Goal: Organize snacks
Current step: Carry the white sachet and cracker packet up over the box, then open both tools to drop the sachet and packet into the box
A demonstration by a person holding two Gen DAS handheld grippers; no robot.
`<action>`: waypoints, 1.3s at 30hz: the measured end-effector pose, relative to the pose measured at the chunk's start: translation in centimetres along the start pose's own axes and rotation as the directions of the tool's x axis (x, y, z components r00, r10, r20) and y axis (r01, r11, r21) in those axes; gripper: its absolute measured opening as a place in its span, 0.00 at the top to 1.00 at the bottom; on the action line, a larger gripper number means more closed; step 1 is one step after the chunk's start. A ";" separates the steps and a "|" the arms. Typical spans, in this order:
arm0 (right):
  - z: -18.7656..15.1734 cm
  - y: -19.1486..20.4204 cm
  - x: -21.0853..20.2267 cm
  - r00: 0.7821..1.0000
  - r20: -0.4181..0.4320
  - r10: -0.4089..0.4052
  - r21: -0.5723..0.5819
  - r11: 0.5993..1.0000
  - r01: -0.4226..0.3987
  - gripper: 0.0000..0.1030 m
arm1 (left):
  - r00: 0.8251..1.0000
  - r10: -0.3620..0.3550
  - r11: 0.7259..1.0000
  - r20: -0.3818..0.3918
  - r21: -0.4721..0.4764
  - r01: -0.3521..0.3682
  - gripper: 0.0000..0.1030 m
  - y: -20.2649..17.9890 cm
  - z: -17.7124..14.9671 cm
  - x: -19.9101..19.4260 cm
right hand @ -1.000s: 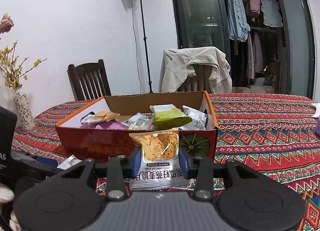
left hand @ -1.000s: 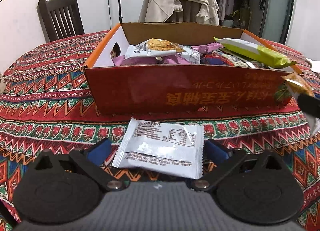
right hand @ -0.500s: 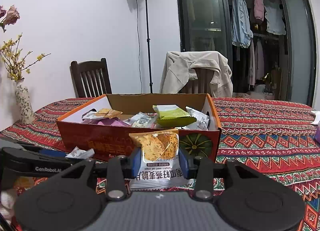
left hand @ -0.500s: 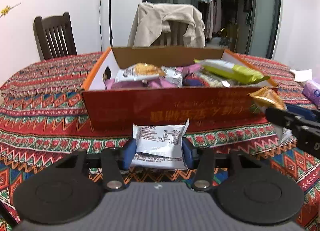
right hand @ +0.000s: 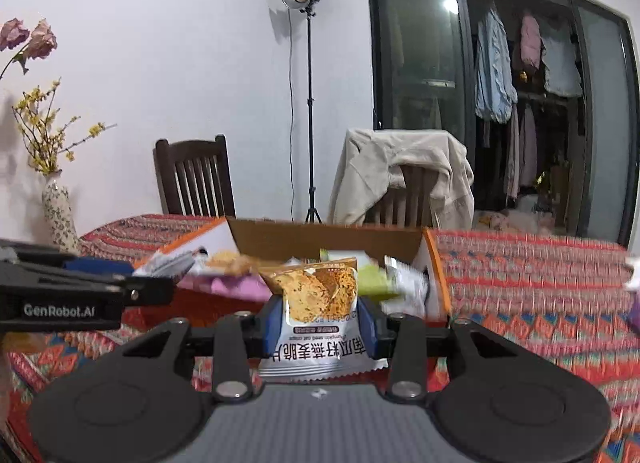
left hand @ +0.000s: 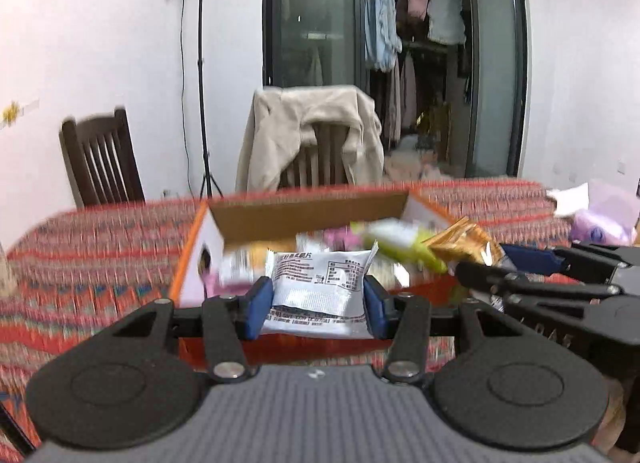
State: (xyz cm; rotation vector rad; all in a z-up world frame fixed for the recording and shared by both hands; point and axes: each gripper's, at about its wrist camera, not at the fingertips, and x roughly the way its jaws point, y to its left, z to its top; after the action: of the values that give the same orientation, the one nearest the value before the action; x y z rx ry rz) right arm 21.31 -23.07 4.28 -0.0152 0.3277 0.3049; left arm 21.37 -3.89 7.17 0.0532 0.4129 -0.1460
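Note:
An open orange cardboard box (left hand: 188, 259) (right hand: 434, 263) full of snack packets stands on the patterned tablecloth. My left gripper (left hand: 318, 293) is shut on a silver-white snack packet (left hand: 320, 283), lifted to about the height of the box's near rim. My right gripper (right hand: 320, 315) is shut on a white packet with an orange crisp picture (right hand: 316, 303), held in front of the box. In the left wrist view that packet (left hand: 464, 243) and the right gripper's arms show at the right. The left gripper's arm (right hand: 60, 291) shows at the left of the right wrist view.
Two chairs stand behind the table, a dark wooden one (right hand: 192, 179) and one draped with a beige jacket (right hand: 400, 171). A lamp stand (right hand: 310, 111) rises between them. A vase with flowers (right hand: 56, 211) is at the far left; purple and white items (left hand: 596, 215) lie at the right.
My left gripper closed on the silver packet that lay on the cloth and lifted it up to the box's rim. The right gripper rose a little with its packet.

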 end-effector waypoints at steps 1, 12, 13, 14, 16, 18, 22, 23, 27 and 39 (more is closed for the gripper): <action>0.7 0.1 0.2 1.000 0.009 0.001 -0.007 1.000 -0.001 0.62 | 1.000 0.004 1.000 0.012 0.000 -0.004 0.52 0.0 0.7 0.1; 5.4 0.4 6.2 0.998 0.033 -0.055 0.018 0.998 0.054 0.62 | 0.994 0.101 0.988 0.026 -0.116 -0.098 0.52 1.7 6.0 6.6; 5.4 0.3 6.8 0.998 0.032 -0.062 0.029 0.998 0.061 0.62 | 0.994 0.108 0.986 0.023 -0.128 -0.104 0.52 2.0 5.9 7.1; 5.3 0.3 7.4 0.997 0.033 -0.071 0.033 0.997 0.070 0.62 | 0.993 0.115 0.984 0.022 -0.138 -0.111 0.52 2.3 5.8 7.6; 5.0 0.3 8.1 0.996 0.041 -0.083 0.038 0.996 0.081 0.62 | 0.992 0.126 0.981 0.022 -0.149 -0.121 0.52 2.8 5.5 8.5; 4.5 0.2 8.7 0.995 0.048 -0.087 0.042 0.996 0.085 0.62 | 0.991 0.133 0.979 0.020 -0.157 -0.129 0.52 3.2 4.7 9.1; 3.5 -0.1 10.0 0.996 0.029 -0.085 0.033 0.996 0.084 0.62 | 0.990 0.140 0.979 -0.002 -0.151 -0.139 0.52 4.0 3.8 10.4; 3.3 -0.2 10.3 0.996 0.023 -0.084 0.033 0.996 0.083 0.62 | 0.990 0.139 0.979 -0.007 -0.149 -0.138 0.52 4.1 3.6 10.7; 2.8 -0.7 10.9 0.997 0.000 -0.078 0.038 0.996 0.078 0.62 | 0.989 0.146 0.980 -0.020 -0.132 -0.147 0.52 4.3 3.0 11.4; 2.1 -1.8 11.0 0.995 -0.005 -0.103 0.083 0.991 0.103 0.04 | 0.982 0.188 0.966 0.015 -0.183 -0.182 0.00 5.3 2.6 11.0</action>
State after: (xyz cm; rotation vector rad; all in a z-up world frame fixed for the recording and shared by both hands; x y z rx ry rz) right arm 32.42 -21.39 2.72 0.0498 0.3392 0.1889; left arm 33.23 -0.28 5.23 -0.0895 0.3859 0.0750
